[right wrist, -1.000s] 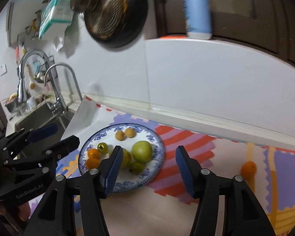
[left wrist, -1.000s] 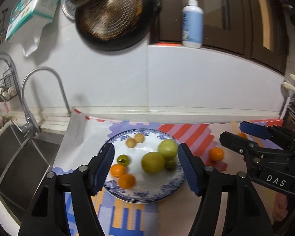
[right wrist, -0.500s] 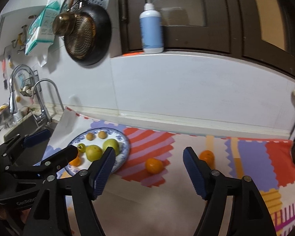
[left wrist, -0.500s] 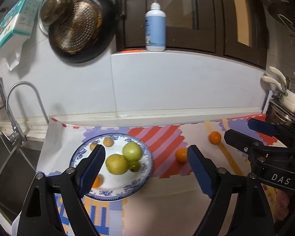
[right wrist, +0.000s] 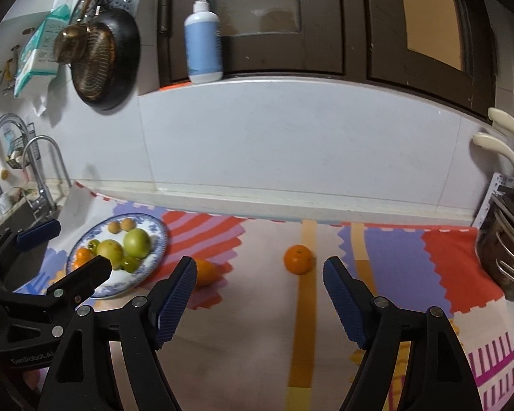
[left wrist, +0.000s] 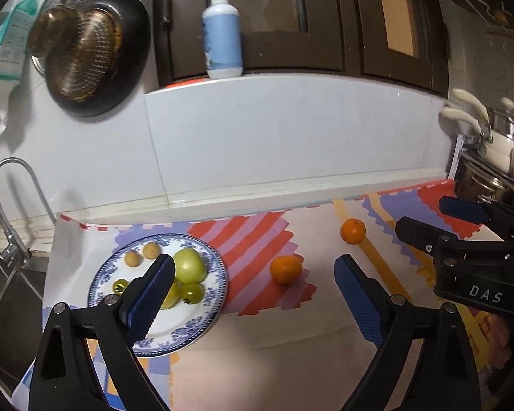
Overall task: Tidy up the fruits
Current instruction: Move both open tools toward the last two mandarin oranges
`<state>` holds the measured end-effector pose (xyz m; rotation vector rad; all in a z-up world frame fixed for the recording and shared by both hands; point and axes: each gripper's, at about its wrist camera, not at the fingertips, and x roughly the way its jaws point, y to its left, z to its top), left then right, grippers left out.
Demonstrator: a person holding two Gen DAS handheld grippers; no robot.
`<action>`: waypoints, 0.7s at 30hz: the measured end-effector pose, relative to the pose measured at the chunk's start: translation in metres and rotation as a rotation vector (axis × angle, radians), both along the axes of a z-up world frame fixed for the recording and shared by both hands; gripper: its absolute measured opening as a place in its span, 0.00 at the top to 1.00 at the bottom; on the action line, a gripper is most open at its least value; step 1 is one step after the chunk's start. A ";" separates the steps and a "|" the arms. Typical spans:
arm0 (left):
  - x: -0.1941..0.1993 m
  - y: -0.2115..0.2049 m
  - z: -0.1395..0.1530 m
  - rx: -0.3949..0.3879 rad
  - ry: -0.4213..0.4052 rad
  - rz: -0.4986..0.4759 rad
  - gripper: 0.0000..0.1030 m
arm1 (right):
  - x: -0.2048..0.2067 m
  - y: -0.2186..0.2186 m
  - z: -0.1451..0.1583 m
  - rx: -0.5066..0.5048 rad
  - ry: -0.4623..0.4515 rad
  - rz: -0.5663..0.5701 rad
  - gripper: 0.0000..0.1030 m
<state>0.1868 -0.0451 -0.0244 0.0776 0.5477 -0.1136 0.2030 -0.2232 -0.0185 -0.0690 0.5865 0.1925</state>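
- Glossy white ceramic plate with blue pattern (left wrist: pixel 219 294), beside the left gripper.
- Ribbed blue rubbery pads (right wrist: pixel 342 303).
- Smooth white plastic pump bottle (right wrist: pixel 202 39) beyond them.

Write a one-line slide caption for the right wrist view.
Open right hand-held gripper faces two oranges on the mat, beside a fruit plate.

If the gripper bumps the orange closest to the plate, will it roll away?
Probably a little. The orange is round and sits loose on the flat mat with nothing against it, so a nudge would likely roll it. Its skin looks smooth, so it might slip between the pads. It looks firm rather than squashy.
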 end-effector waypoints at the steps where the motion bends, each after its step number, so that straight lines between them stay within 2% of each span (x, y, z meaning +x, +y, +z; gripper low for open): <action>1: 0.003 -0.002 -0.002 0.000 0.005 -0.004 0.07 | 0.003 -0.002 -0.002 -0.005 0.005 -0.004 0.26; 21: 0.087 -0.029 -0.067 0.041 0.205 -0.036 0.08 | 0.089 -0.024 -0.070 -0.017 0.181 -0.042 0.26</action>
